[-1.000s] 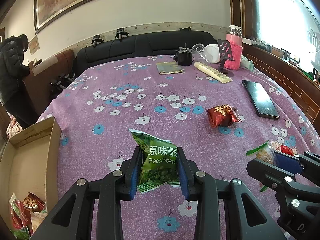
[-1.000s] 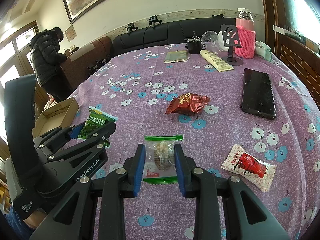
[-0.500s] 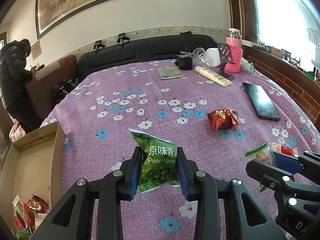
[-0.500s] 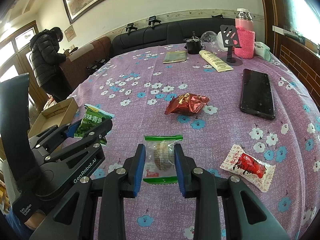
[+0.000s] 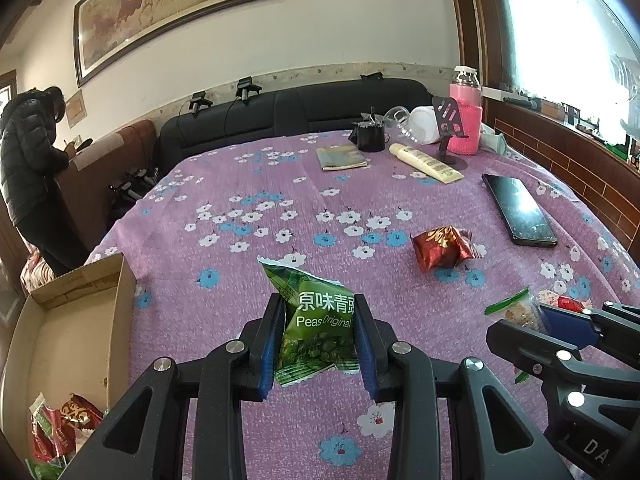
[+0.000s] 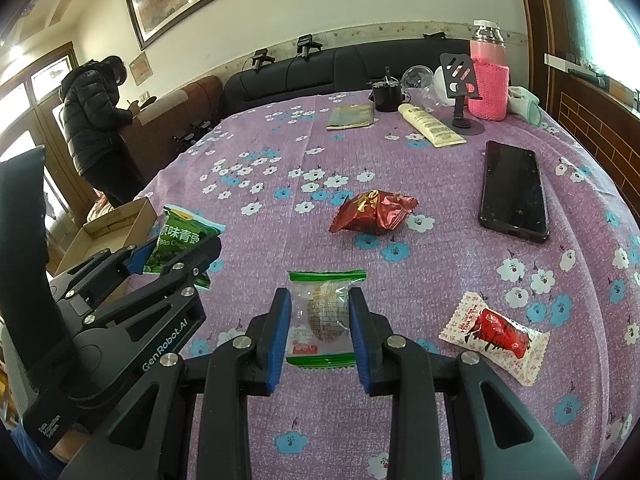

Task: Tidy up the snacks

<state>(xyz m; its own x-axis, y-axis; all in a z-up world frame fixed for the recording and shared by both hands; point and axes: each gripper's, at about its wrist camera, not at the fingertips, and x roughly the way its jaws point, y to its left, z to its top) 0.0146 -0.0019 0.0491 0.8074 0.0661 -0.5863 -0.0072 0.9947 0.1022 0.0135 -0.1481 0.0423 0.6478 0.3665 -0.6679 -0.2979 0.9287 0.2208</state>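
Observation:
My left gripper (image 5: 318, 320) is shut on a green pea packet (image 5: 316, 320), held above the purple flowered tablecloth (image 5: 260, 208). My right gripper (image 6: 320, 312) is shut on a clear cake packet with green ends (image 6: 324, 316), low over the cloth. The right wrist view shows the left gripper (image 6: 168, 252) at the left with the pea packet (image 6: 180, 236). The right gripper and cake packet (image 5: 520, 312) appear at the right of the left wrist view. A red foil snack (image 6: 374, 212) and a white-and-red candy packet (image 6: 494, 334) lie loose on the cloth.
An open cardboard box (image 5: 120, 308) with several snack packets (image 5: 60, 432) sits below the table's left edge. A black phone (image 6: 514, 190), cream tube (image 6: 432, 126), booklet (image 6: 352, 117), black cup, phone stand and pink bottle (image 6: 490, 76) stand farther back. A person in a dark coat (image 6: 96, 128) stands at left.
The left gripper has drifted slightly with the pea packet, toward the box side. The right gripper and its cake packet have stayed put.

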